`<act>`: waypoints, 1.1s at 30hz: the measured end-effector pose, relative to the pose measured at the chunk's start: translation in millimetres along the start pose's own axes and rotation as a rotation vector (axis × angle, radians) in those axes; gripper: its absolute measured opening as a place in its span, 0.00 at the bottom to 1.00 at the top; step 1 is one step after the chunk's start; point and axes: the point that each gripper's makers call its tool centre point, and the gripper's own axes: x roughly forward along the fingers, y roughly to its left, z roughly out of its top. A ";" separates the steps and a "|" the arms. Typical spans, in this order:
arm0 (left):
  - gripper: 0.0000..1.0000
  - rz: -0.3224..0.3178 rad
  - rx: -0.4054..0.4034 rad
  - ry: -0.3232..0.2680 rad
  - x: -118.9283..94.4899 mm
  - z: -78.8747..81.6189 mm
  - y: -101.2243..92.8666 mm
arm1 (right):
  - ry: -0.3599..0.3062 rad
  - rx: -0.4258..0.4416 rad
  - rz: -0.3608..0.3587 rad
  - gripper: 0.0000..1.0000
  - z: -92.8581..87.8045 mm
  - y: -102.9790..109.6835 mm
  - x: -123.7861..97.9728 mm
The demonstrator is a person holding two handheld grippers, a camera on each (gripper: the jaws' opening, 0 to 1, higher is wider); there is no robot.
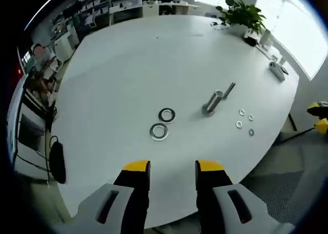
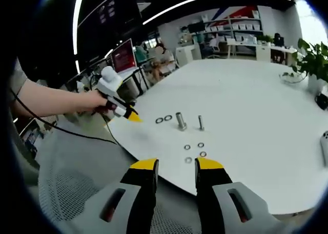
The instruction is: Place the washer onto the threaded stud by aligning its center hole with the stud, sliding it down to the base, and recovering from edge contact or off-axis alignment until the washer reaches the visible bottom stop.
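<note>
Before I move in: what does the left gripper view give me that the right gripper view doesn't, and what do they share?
Left gripper view alone: a black object lying at the table's near edge, and a grey device by the far rim.

Right gripper view alone: the person's hand holding the left gripper out over the table edge, jaws too small to judge.

Shared: the white table, two large washers, the thick stud, the thin stud, four small washers, a potted plant. Each view's own jaws stand apart, empty.
</note>
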 end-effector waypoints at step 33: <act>0.34 -0.008 0.086 0.183 72.7 20.8 24.0 | 0.018 -0.006 -0.029 0.29 -3.2 -6.7 0.1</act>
